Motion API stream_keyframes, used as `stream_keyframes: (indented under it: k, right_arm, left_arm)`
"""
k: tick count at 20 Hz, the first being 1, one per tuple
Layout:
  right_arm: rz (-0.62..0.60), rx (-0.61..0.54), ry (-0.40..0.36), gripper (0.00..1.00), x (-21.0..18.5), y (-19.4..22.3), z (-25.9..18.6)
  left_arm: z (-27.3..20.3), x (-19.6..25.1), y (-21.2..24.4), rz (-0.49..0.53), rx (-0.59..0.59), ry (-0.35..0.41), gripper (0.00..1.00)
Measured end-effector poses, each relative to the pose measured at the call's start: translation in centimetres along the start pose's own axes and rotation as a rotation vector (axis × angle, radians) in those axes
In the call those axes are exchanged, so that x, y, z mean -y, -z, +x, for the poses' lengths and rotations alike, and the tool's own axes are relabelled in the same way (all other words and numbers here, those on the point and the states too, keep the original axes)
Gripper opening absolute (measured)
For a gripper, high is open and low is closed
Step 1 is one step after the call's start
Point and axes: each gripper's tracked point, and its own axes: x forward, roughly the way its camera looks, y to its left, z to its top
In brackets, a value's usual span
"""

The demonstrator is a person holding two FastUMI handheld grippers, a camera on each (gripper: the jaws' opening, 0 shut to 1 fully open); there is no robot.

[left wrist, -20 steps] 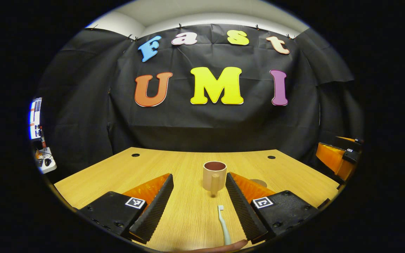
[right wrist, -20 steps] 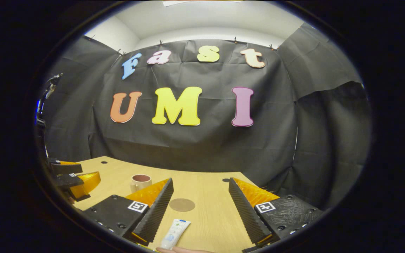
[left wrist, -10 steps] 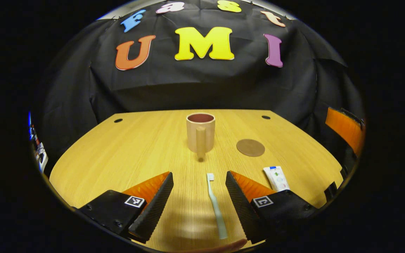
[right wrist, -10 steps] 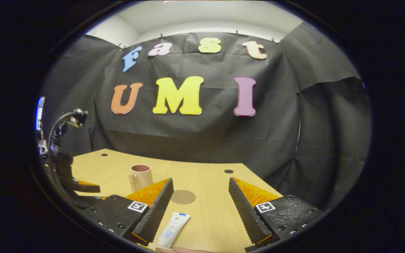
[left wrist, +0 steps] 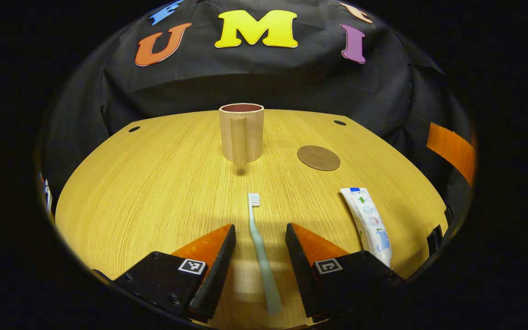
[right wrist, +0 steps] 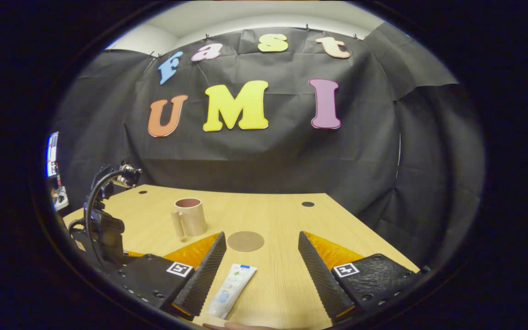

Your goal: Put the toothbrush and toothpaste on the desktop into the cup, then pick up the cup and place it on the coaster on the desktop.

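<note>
The left tool (left wrist: 258,268) straddles the toothbrush (left wrist: 260,250), spread, just short of the cup (left wrist: 241,133); the right tool (right wrist: 261,270) is also spread. Likely step: gripping the toothbrush; next, closing squarely on its thin handle.

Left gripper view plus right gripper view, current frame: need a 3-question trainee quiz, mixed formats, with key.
1. True or false: the toothbrush already stands inside the cup.
2. Multiple choice: in the left gripper view, the toothbrush lies (A) between the open fingers of the left gripper, (B) on the coaster, (C) under the toothpaste.
3. Fill in: in the right gripper view, the right gripper is ____, with the toothpaste lying flat by one finger.

Key: 1 false, it lies flat on the table; 2 A; 3 open.
</note>
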Motion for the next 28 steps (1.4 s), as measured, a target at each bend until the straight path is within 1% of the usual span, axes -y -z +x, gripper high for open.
stream_keyframes:
  k: [1, 2, 3, 4, 5, 6, 7, 8, 9, 12, 13, 14, 15, 16, 19, 23, 25, 28]
  right_arm:
    - [0.001, -0.002, -0.002, 0.95, 0.0, 0.0, 0.0]
    - [0.003, -0.003, -0.006, 0.95, -0.2, 0.1, 0.0]
    - [0.004, -0.004, -0.006, 0.95, -0.3, 0.0, 0.1]
    - [0.002, -0.004, -0.005, 0.95, -0.3, 0.1, 0.1]
    - [0.000, -0.004, -0.004, 0.95, -0.3, 0.1, 0.0]
    - [-0.001, -0.005, -0.004, 0.95, -0.3, 0.1, 0.0]
    - [-0.002, -0.006, -0.004, 0.95, -0.3, 0.1, 0.0]
    - [-0.003, -0.008, -0.003, 0.95, -0.4, 0.2, 0.0]
    - [-0.006, -0.010, -0.004, 0.95, -0.5, 0.1, 0.0]
    - [-0.019, -0.015, -0.002, 0.95, -0.7, 0.3, 0.0]
    - [-0.022, -0.019, -0.005, 0.93, -0.9, 0.3, 0.0]
    - [-0.025, -0.022, -0.007, 0.95, -1.1, 0.4, 0.1]
    - [-0.027, -0.026, -0.008, 0.93, -1.2, 0.5, 0.2]
    - [-0.028, -0.029, -0.011, 0.95, -1.3, 0.6, 0.2]
    - [-0.028, -0.045, -0.016, 0.95, -1.6, 1.0, 0.4]
    - [-0.032, -0.082, -0.025, 0.95, -2.3, 2.5, 0.8]
    - [-0.033, -0.118, -0.031, 0.95, -2.6, 3.9, 1.2]
    - [-0.017, -0.212, -0.051, 0.96, -3.5, 6.5, 1.5]
  left_arm:
    - [0.0, 0.1, 0.2, -0.004, -0.007, -0.004, 0.65]
    - [0.0, 0.0, 0.1, -0.002, -0.003, -0.012, 0.70]
    - [0.1, -0.2, 0.1, 0.001, -0.003, -0.013, 0.59]
    - [0.1, -0.2, 0.2, 0.000, -0.008, -0.015, 0.55]
    - [0.0, -0.3, 0.3, 0.000, -0.011, -0.026, 0.45]
    - [0.0, -0.6, 0.3, 0.003, -0.015, -0.035, 0.40]
    - [0.0, -0.7, 0.3, 0.004, -0.017, -0.042, 0.31]
    - [0.0, -1.0, 0.2, -0.001, -0.019, -0.051, 0.28]
    - [0.2, -1.1, 0.2, -0.010, -0.017, -0.049, 0.15]
    - [0.0, -1.1, 0.3, -0.015, -0.017, -0.047, 0.10]
    - [-0.1, -1.1, 0.0, -0.023, -0.013, -0.045, 0.08]
    - [-0.4, -1.1, -0.3, -0.027, -0.001, -0.044, 0.03]
    - [-0.5, -1.2, -0.7, -0.028, 0.019, -0.042, 0.07]
    - [-0.8, -1.2, -1.2, -0.029, 0.040, -0.040, 0.07]
    - [-2.1, -1.6, -3.2, -0.058, 0.115, -0.043, 0.07]
    - [-4.9, -3.0, -6.8, -0.061, 0.278, -0.091, 0.07]
    - [-6.4, -3.2, -8.4, -0.043, 0.362, -0.117, 0.07]
    - [-8.8, -3.2, -10.5, -0.027, 0.473, -0.140, 0.07]
